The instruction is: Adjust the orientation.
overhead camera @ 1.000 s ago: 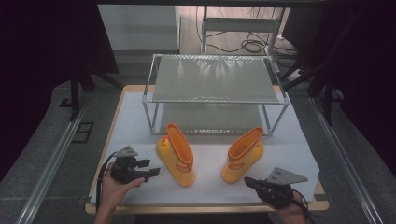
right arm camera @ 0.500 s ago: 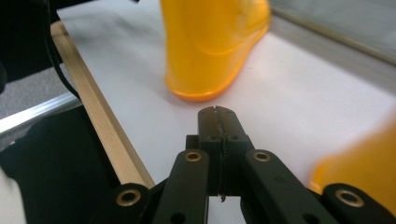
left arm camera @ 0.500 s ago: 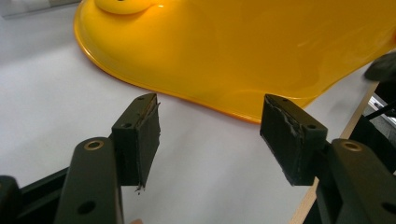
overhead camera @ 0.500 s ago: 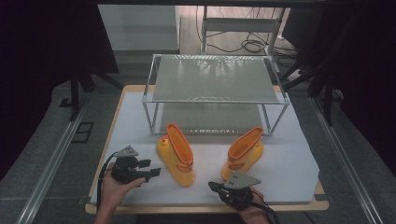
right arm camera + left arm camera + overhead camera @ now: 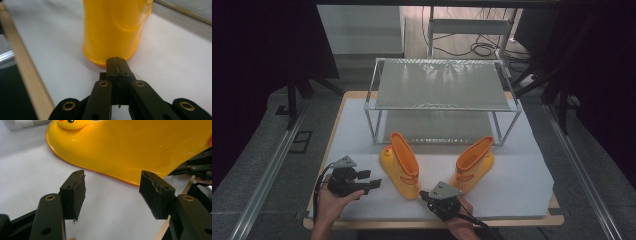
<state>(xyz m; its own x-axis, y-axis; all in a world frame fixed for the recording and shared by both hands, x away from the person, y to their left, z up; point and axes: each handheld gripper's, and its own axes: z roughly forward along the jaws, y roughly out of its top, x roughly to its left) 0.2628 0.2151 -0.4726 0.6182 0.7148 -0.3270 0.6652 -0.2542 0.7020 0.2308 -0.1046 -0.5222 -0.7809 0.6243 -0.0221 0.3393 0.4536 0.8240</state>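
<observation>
Two yellow-orange rubber boots stand upright on the white mat. The left boot [image 5: 401, 165] has a duck face on its toe, and the right boot [image 5: 472, 165] stands apart from it. My left gripper [image 5: 371, 179] rests on the mat just left of the left boot, open and empty. In the left gripper view the jaws [image 5: 115, 187] stand wide and point at that boot's side [image 5: 130, 145]. My right gripper [image 5: 424, 194] lies between the boots at the front and is shut on nothing. Its tips [image 5: 116, 60] sit right at the left boot's heel [image 5: 115, 27]; contact is unclear.
A two-tier metal mesh rack [image 5: 442, 85] stands behind the boots at the back of the mat [image 5: 522, 175]. The wooden table edge [image 5: 512, 220] runs along the front. The right gripper's body [image 5: 197, 167] shows past the boot in the left gripper view.
My right gripper has moved left along the front, from the mat's right corner to the left boot's heel, and stayed shut. The left gripper and both boots have not moved.
</observation>
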